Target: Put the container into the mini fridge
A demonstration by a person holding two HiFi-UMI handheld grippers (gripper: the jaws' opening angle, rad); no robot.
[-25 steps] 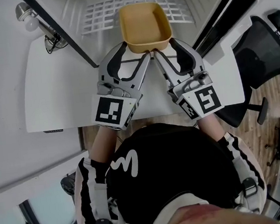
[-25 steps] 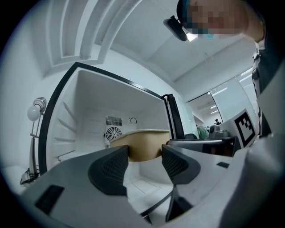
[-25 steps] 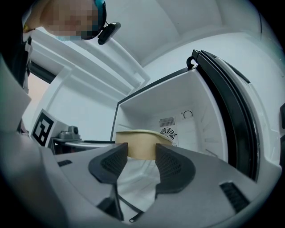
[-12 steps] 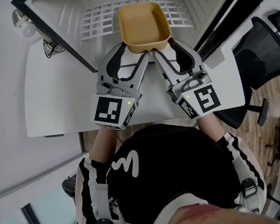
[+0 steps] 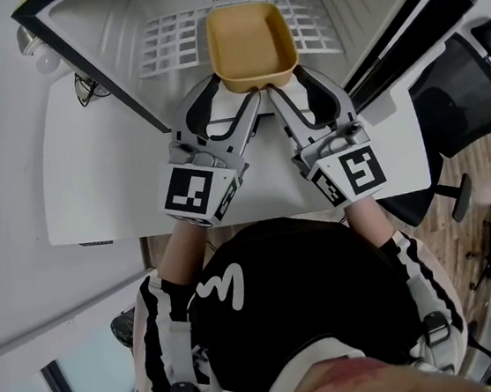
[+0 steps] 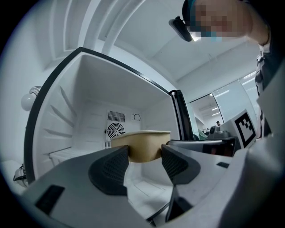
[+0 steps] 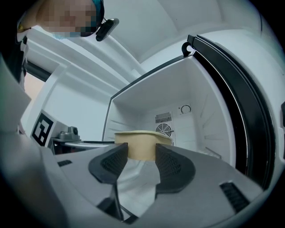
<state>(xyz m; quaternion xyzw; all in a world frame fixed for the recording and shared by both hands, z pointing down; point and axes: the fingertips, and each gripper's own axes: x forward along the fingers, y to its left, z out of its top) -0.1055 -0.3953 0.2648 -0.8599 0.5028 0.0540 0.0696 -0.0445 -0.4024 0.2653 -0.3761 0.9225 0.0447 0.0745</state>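
A tan, open-topped container (image 5: 248, 39) hangs over the white wire shelf (image 5: 172, 33) inside the open mini fridge (image 5: 110, 30). My left gripper (image 5: 231, 95) is shut on its near left corner. My right gripper (image 5: 290, 86) is shut on its near right corner. In the left gripper view the container (image 6: 140, 144) fills the gap between the dark pads (image 6: 111, 169), with the fridge's back fan behind it. The right gripper view shows the container (image 7: 142, 143) held the same way between that gripper's pads (image 7: 171, 167). The container looks empty.
The fridge door (image 5: 410, 19) stands open at the right. The fridge sits on a white table (image 5: 99, 164), where a lamp (image 5: 37, 49) stands at the far left. A black office chair (image 5: 464, 93) is off to the right.
Both grippers have carried the container a little farther into the fridge, over the wire shelf. Their grip is unchanged.
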